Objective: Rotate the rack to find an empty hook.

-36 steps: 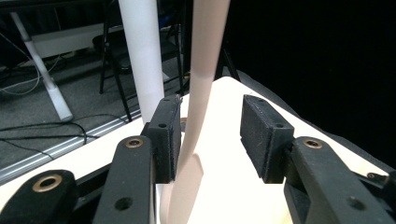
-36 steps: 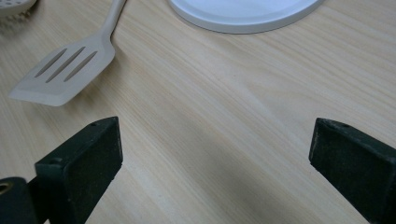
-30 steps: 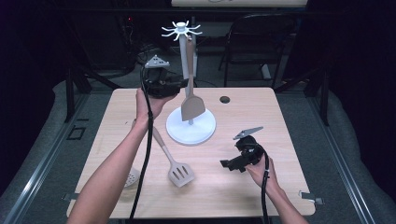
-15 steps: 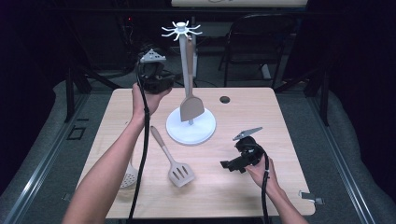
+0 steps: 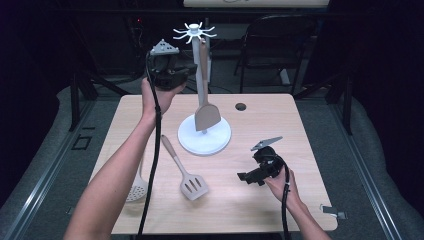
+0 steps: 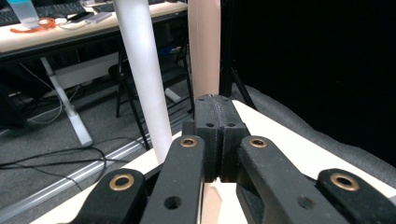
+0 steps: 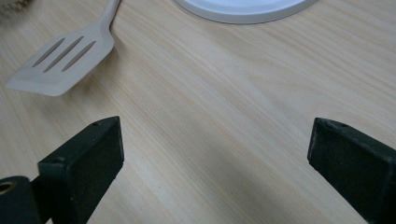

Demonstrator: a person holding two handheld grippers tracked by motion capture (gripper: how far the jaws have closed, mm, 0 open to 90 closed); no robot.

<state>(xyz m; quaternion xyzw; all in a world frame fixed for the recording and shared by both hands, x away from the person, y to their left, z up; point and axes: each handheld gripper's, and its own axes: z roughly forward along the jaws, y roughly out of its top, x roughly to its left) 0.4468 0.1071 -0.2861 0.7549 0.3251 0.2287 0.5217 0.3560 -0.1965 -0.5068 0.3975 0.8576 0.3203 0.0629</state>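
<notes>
1. Beige solid-bladed spatula (image 5: pixel 206 112) hangs upright beside the white pole of the utensil stand (image 5: pixel 205 137), blade low over the stand's round white base, handle top up at the spoked hook crown.
2. Left gripper (image 5: pixel 189 70), black with a grey three-cornered plate on top, is raised level with the upper part of the spatula handle, just left of the pole in the high view.
3. Left gripper view: the two black jaws have just closed; they are pressed together, with the beige handle (image 6: pixel 204 46) rising directly behind their tips and a beige strip showing in the slit below. Whether the pads actually pinch the handle cannot be told from this view.
4. Right gripper (image 5: pixel 245 177) rests low over the light wooden table (image 5: pixel 280 125) near its front right, held in the person's right hand. Its jaws stand wide apart with bare wood between them; nothing held.
5. Beige slotted turner (image 5: pixel 186 175) lies flat on the table in front of the stand base, well apart from the right gripper.
6. A pale perforated skimmer spoon (image 5: pixel 137 189) lies left of the turner, partly hidden behind the left forearm and cable.
</notes>
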